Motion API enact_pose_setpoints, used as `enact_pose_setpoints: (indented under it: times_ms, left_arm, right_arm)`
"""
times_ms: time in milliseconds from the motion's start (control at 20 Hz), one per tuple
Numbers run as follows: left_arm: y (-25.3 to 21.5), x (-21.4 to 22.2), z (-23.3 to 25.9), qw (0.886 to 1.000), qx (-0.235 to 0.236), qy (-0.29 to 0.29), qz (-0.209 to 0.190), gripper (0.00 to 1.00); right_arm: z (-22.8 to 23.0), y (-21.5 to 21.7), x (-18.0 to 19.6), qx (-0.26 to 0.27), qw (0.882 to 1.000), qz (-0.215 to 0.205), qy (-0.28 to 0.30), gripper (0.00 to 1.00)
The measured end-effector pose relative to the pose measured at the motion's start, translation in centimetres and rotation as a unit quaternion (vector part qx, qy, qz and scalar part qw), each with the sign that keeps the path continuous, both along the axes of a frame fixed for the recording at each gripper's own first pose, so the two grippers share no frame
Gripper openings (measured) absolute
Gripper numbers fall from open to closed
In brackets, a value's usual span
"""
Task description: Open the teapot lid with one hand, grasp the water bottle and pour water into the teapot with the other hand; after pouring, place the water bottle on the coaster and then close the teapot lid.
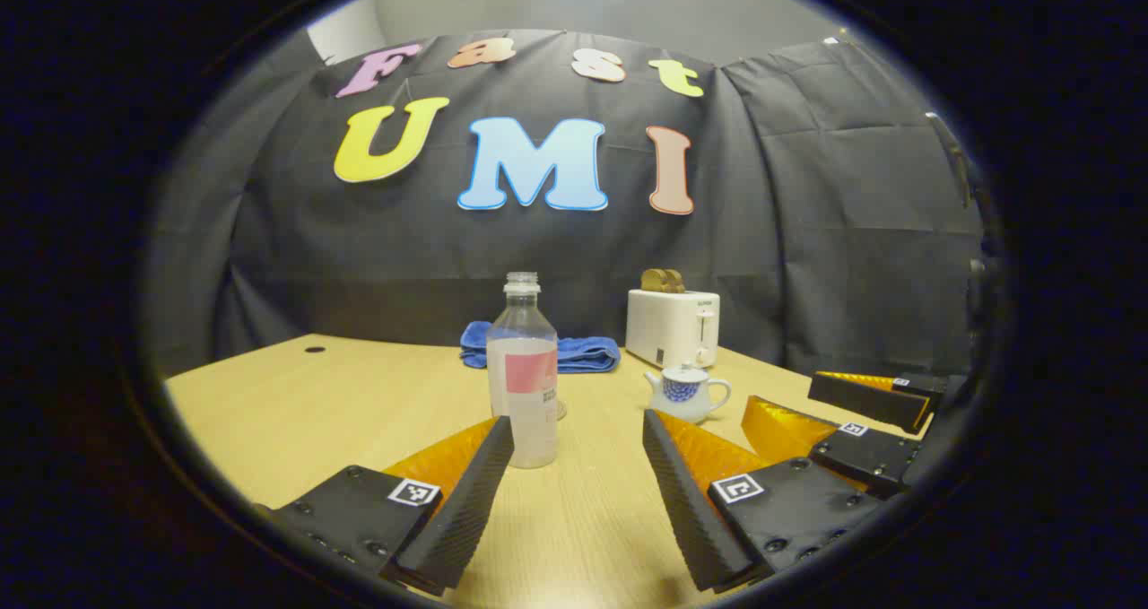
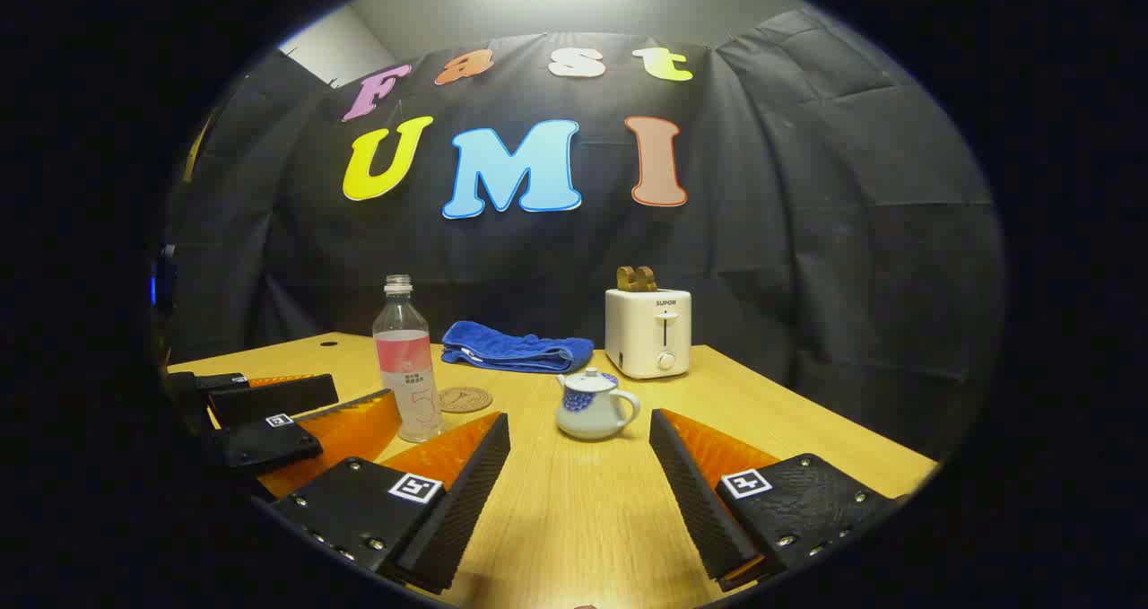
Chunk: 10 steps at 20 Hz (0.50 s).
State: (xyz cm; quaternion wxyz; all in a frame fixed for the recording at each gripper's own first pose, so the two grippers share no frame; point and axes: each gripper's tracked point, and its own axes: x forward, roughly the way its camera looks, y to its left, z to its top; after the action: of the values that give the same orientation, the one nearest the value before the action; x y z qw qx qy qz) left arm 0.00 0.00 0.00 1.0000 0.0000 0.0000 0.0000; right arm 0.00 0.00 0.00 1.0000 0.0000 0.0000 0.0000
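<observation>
A clear water bottle (image 1: 523, 371) with a pink label and no cap stands on the wooden table (image 1: 341, 403), just beyond my left gripper's left fingertip. My left gripper (image 1: 576, 421) is open and holds nothing. The small white-and-blue teapot (image 1: 686, 392) sits to its right, lid on. In the right gripper view the teapot (image 2: 594, 404) stands just ahead of my open right gripper (image 2: 578, 417), slightly right of centre. The bottle (image 2: 405, 371) is to the left, and a round coaster (image 2: 465, 399) lies right behind it. The left gripper (image 2: 363, 392) shows at the far left, beside the bottle.
A white toaster (image 2: 647, 331) with toast in it stands at the back right. A folded blue towel (image 2: 511, 347) lies at the back, behind the coaster. The right gripper (image 1: 780, 390) shows at the right of the left gripper view, near the teapot.
</observation>
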Motion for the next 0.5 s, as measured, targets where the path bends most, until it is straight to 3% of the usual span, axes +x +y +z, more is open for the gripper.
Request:
enact_pose_setpoints:
  times_ms: [300,500]
  left_arm:
    - [0.6,-5.1,3.4,1.0,0.019,-0.012,0.015,0.96]
    - [0.4,-8.0,3.9,0.999,0.028,-0.016,0.017,0.96]
  right_arm:
    - [2.1,-1.1,-4.9,-0.041,0.999,-0.009,0.0,0.97]
    - [2.2,0.1,-7.1,-0.026,1.0,0.004,0.001,0.97]
